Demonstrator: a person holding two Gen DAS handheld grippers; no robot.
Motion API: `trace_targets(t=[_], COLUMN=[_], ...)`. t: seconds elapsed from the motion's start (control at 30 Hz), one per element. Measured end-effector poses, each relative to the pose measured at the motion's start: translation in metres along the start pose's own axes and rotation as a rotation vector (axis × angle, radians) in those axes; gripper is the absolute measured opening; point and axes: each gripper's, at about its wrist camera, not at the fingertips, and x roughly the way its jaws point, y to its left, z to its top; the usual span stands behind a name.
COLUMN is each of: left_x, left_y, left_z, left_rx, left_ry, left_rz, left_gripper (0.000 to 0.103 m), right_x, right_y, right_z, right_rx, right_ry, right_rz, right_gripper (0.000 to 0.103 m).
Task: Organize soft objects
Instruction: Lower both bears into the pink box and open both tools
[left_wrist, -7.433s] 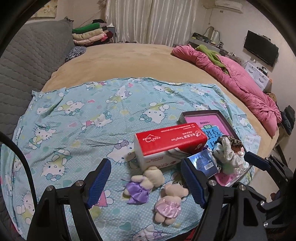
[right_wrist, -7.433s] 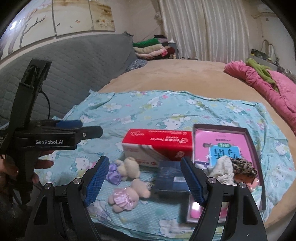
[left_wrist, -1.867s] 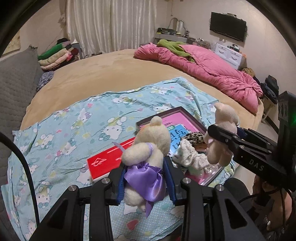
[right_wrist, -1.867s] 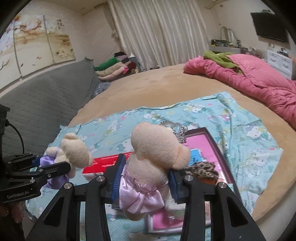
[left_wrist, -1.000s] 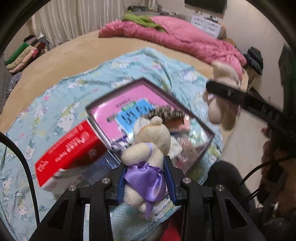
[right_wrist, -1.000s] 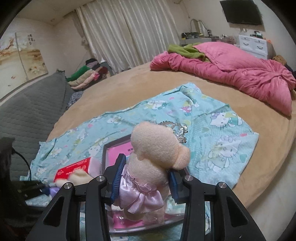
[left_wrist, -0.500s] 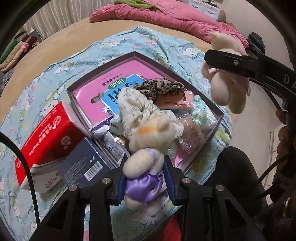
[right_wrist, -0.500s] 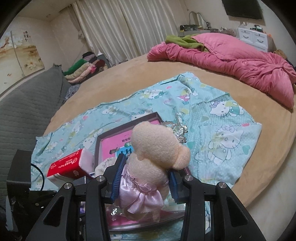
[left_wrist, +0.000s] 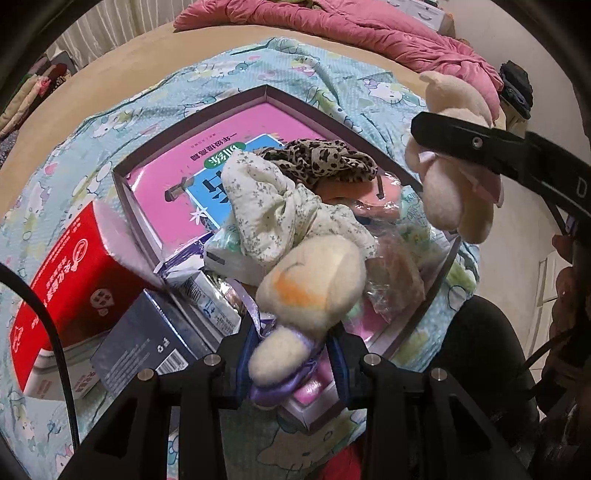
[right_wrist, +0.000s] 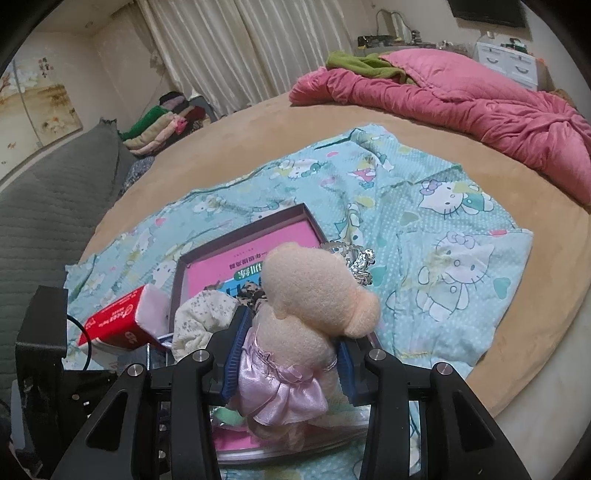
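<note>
My left gripper (left_wrist: 291, 354) is shut on a cream teddy bear in a purple dress (left_wrist: 306, 295), tipped head-down over the near corner of the dark-rimmed box (left_wrist: 266, 90). The box holds a pink book (left_wrist: 177, 184), a floral cloth (left_wrist: 269, 206), a leopard-print cloth (left_wrist: 321, 162) and plastic-wrapped items. My right gripper (right_wrist: 288, 354) is shut on a cream teddy bear in a pink dress (right_wrist: 306, 306), held above the box (right_wrist: 240, 229); this bear also shows at the right of the left wrist view (left_wrist: 454, 177).
A red tissue box (left_wrist: 70, 284) and a dark blue carton (left_wrist: 147, 343) lie left of the box on the Hello Kitty sheet (right_wrist: 443, 229). A pink duvet (right_wrist: 461, 92) lies at the far right. Folded clothes (right_wrist: 159, 125) sit by the grey headboard.
Both grippers picked up the bears from the sheet and carried them right over the box. In the last half second the left gripper dropped lower and its bear tipped forward onto the contents.
</note>
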Motion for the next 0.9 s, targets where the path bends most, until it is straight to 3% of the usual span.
trace_targets(t=[0.3, 0.63, 0.9], left_x=[0.008, 0.008, 0.007], left_y=[0.009, 0.014, 0.016], left_z=[0.005, 0.000, -0.003], left_rx=[-0.023, -0.053, -0.069], left_ry=[0.002, 0.006, 0.009], left_rz=[-0.029, -0.062, -0.078], left_gripper=[0.036, 0.036, 0.036], right_x=[0.015, 0.048, 0.066], right_y=[0.004, 0.011, 0.013], right_z=[0.003, -0.003, -0.005], right_rx=[-0.010, -0.025, -0.036], right_ry=[0.027, 0.117, 0.137], right_rz=[0.045, 0.084, 0.079], right_gripper=[0.043, 0.043, 0.043])
